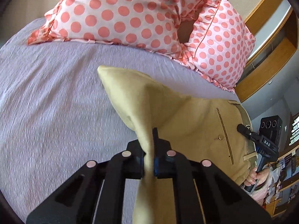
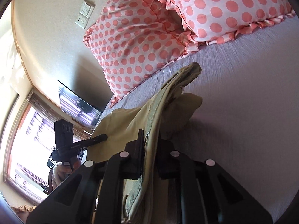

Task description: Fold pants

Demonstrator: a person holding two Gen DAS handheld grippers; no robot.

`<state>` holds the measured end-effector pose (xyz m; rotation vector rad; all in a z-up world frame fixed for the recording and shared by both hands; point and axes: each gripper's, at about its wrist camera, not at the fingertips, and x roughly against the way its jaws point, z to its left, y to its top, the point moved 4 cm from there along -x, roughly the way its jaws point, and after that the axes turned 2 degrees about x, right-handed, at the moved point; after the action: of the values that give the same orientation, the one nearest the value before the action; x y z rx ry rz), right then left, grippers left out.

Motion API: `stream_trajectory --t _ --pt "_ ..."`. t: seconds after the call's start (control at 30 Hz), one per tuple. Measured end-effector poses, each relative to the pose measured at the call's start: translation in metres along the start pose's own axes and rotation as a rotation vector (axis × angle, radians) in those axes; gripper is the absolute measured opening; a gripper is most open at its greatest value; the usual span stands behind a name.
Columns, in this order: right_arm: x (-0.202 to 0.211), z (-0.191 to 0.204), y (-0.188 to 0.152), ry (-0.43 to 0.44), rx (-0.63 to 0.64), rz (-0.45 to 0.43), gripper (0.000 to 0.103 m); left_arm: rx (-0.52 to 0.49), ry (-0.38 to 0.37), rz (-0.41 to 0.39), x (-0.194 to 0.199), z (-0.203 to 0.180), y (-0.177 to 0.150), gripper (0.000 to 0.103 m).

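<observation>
Mostly pants [image 1: 186, 119] btwn fingers [image 1: 155, 132], hem hidden.

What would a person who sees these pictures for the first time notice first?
First, the polka-dot pillows, white with coral dots, lying at the far end of the lavender bedsheet. Next, the beige pants, lifted off the sheet in the middle: the left tool is shut on a bunched fold of fabric, and the right tool is shut on the waistband edge.
</observation>
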<state>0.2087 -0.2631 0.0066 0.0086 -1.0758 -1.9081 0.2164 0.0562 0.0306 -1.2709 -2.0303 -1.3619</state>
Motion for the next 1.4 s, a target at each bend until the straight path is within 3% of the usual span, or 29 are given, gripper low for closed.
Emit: stream_trajectory --t 0.17,0.23,0.33,0.37,0.4,0.43,0.47,0.5,0.53,0.63,0.73,0.8,0.9,0.97,1.0,1.07,1.17,1.3,1.4 --pt "-0.009 -0.013 0.057 -0.064 -0.021 -0.080 0.012 -0.033 0.027 -0.132 -0.015 -0.023 0.057 0.006" --pt "-0.013 -0.028 0.075 -0.114 -0.054 -0.122 0.012 -0.024 0.055 -0.142 -0.035 -0.023 0.076 0.007" --pt "-0.029 -0.056 0.085 -0.309 -0.080 -0.103 0.020 0.040 0.129 -0.074 -0.074 -0.006 0.088 0.012" --pt "-0.033 -0.066 0.083 -0.404 -0.091 -0.066 0.028 0.050 0.162 -0.057 -0.082 0.000 0.087 0.019" --pt "-0.032 -0.073 0.080 -0.488 -0.100 -0.042 0.030 0.057 0.178 -0.054 -0.084 0.005 0.085 0.027" --pt "-0.026 -0.075 0.077 -0.503 -0.097 -0.049 0.032 0.057 0.193 -0.069 -0.081 0.010 0.082 0.036" --pt "-0.014 -0.073 0.074 -0.503 -0.095 -0.085 0.047 0.052 0.225 -0.094 -0.073 0.013 0.081 0.043" --pt "0.000 -0.069 0.071 -0.503 -0.092 -0.136 0.069 0.047 0.262 -0.132 -0.061 0.016 0.078 0.057" --pt "0.012 -0.062 0.068 -0.468 -0.087 -0.178 0.076 0.046 0.275 -0.174 -0.047 0.017 0.074 0.061" --pt "0.024 -0.032 0.053 -0.269 -0.041 -0.185 0.081 0.038 0.147 -0.231 -0.016 0.000 0.056 0.069" --pt "0.007 -0.016 0.036 -0.147 -0.039 -0.106 0.083 -0.021 -0.005 -0.163 -0.013 -0.033 0.027 0.078" --pt "-0.010 -0.020 0.029 -0.147 -0.075 -0.055 0.084 -0.039 -0.058 -0.082 -0.029 -0.051 0.013 0.080" --pt "-0.022 -0.034 0.023 -0.198 -0.130 -0.037 0.084 -0.023 0.029 0.010 -0.064 -0.051 0.002 0.080" --pt "-0.018 -0.029 0.021 -0.211 -0.151 -0.038 0.084 -0.057 0.079 -0.019 -0.067 -0.053 -0.003 0.079" --pt "-0.012 -0.022 0.018 -0.240 -0.134 -0.045 0.085 -0.078 0.140 -0.028 -0.063 -0.056 -0.007 0.079" --pt "0.001 0.001 0.004 -0.280 -0.035 -0.061 0.093 -0.115 0.193 -0.051 -0.050 -0.057 -0.021 0.083" --pt "0.015 0.028 -0.031 -0.370 0.114 -0.097 0.102 -0.158 0.294 -0.095 -0.024 -0.055 -0.053 0.101" --pt "0.016 0.045 -0.079 -0.551 0.247 -0.108 0.102 -0.193 0.436 -0.168 0.005 -0.044 -0.106 0.101" --pt "0.010 0.053 -0.103 -0.638 0.319 -0.116 0.102 -0.149 0.441 -0.175 0.013 -0.034 -0.131 0.101"
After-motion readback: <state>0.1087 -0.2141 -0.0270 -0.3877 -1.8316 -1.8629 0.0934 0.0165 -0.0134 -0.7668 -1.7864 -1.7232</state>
